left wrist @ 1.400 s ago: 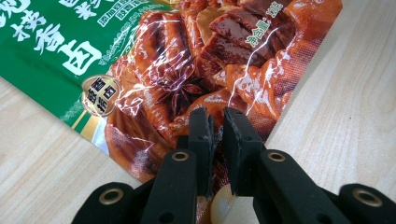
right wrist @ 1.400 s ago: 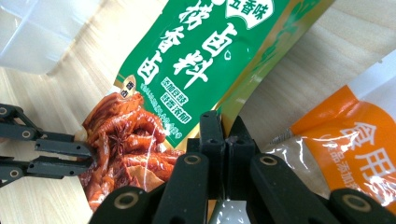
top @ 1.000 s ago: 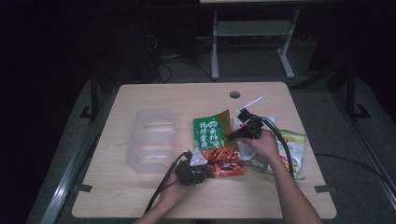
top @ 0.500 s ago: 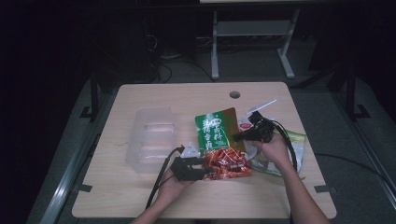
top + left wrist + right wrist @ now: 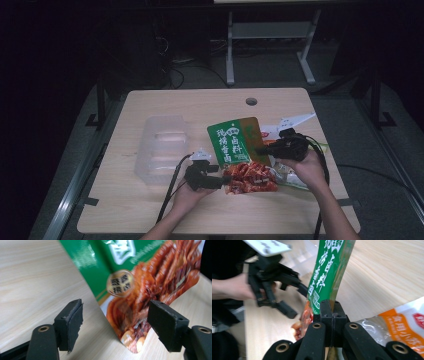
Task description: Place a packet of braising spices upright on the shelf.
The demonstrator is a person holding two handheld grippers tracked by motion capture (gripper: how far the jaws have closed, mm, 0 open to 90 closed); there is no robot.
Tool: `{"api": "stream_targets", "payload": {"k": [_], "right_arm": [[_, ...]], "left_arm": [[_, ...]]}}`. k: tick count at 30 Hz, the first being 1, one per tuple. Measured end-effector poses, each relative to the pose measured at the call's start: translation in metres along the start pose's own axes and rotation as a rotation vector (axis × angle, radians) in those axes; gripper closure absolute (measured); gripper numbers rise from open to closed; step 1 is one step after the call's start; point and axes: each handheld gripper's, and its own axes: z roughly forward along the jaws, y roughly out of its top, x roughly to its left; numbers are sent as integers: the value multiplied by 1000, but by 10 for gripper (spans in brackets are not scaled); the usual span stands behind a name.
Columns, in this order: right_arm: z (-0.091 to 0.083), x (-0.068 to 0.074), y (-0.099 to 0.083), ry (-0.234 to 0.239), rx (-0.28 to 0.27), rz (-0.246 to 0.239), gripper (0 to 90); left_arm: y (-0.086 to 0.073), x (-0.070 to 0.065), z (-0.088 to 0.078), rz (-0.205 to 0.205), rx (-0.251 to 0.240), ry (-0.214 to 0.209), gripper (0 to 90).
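Dim room, pale tabletop [image 5: 150,215]: my right tool [image 5: 261,149] pinches the floppy, slick green snack pouch [image 5: 235,142] at its 3 o'clock edge; left tool [image 5: 117,322] just opened, gripping nothing.

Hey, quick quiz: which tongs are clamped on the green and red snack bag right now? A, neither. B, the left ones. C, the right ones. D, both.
C: the right tongs pinch the bag at its edge, while the left tongs stand open around its corner without pressing.

One clear plastic container [image 5: 162,147] sits at nine o'clock, three snack packets cluster at four o'clock: green-and-red packet [image 5: 239,150], white packet [image 5: 287,123], orange-and-clear packet [image 5: 292,175].
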Motion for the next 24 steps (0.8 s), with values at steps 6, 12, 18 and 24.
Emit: {"api": "stream_targets", "payload": {"k": [6,12,18,24], "right_arm": [[-9,-3,-11,48,-40,4,898],[-12,-6,-15,57,-53,9,898],[-16,-9,-19,59,-74,21,898],[-16,-8,-19,43,-59,21,896]], "left_arm": [[3,5,10,-32,-21,-106,436],[7,4,11,-28,-29,-130,601],[7,-4,7,16,-55,-101,777],[5,-12,5,60,-62,-59,839]]}}
